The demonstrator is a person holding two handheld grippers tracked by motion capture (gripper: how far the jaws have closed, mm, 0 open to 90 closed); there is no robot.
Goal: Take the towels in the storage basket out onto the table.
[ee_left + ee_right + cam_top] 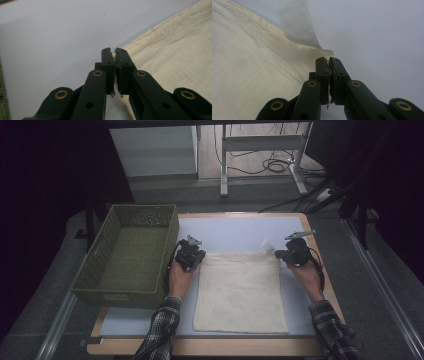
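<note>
Lifting a cloth (241, 291) this wide by two thin pinches is where trouble could start — most of it lies flat on the table (235, 231) behind and between the two tools, and its weight will pull on the corners as they rise. To the outside of the left gripper (191, 251) stands the green basket (129, 251), close enough that a sideways swing might knock its wall. That gripper's jaws are pressed together on the cloth's far left corner, with only a sliver of fabric showing between the pads in the left gripper view (115, 58), so a slip there seems quite possible. The right gripper (290, 251) is likewise clamped on the far right corner (a pale flap (299, 25) curls up just ahead of its tips), and the bite looks equally shallow. If one hand rises faster, I judge the edge would tilt and drag out of the weaker grip.
</note>
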